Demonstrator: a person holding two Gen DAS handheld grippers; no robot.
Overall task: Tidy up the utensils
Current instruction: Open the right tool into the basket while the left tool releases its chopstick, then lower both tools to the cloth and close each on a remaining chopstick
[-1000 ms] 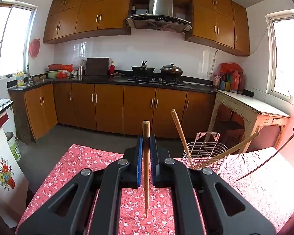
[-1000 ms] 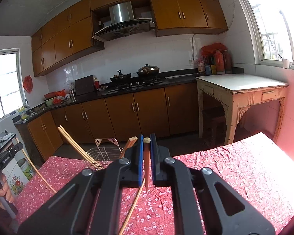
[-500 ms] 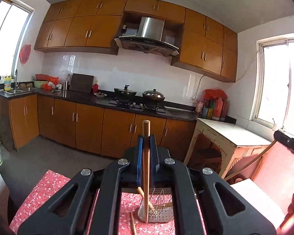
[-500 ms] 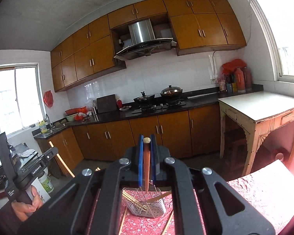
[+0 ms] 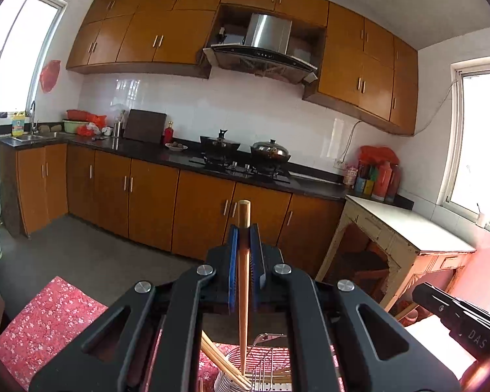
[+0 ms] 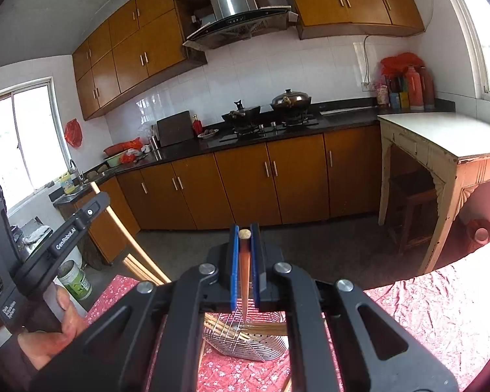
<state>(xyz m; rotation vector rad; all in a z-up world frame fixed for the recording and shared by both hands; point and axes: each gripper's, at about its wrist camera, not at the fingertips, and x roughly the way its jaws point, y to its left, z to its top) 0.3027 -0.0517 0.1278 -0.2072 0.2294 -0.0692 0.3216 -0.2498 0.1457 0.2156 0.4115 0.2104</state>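
Note:
In the left wrist view my left gripper (image 5: 244, 232) is shut on a wooden chopstick (image 5: 243, 294). It hangs upright with its lower tip inside the wire basket (image 5: 268, 370), among several other chopsticks (image 5: 225, 366). In the right wrist view my right gripper (image 6: 244, 236) is shut on a second chopstick (image 6: 245, 281), whose tip points down over the same wire basket (image 6: 241, 343). At that view's left edge a hand (image 6: 49, 336) holds the left gripper (image 6: 96, 204) with its slanting chopstick (image 6: 130, 241). The right gripper (image 5: 419, 292) shows at the right of the left wrist view.
The basket stands on a table with a red floral cloth (image 6: 418, 313). More chopsticks lie on the cloth beside the basket (image 6: 201, 356). Beyond are the kitchen floor, brown cabinets (image 5: 153, 202) and a white side table (image 5: 405, 225) at the right.
Both grippers have risen and come together over the basket, each still holding its chopstick. The basket, earlier ahead of the fingers, now sits directly below them.

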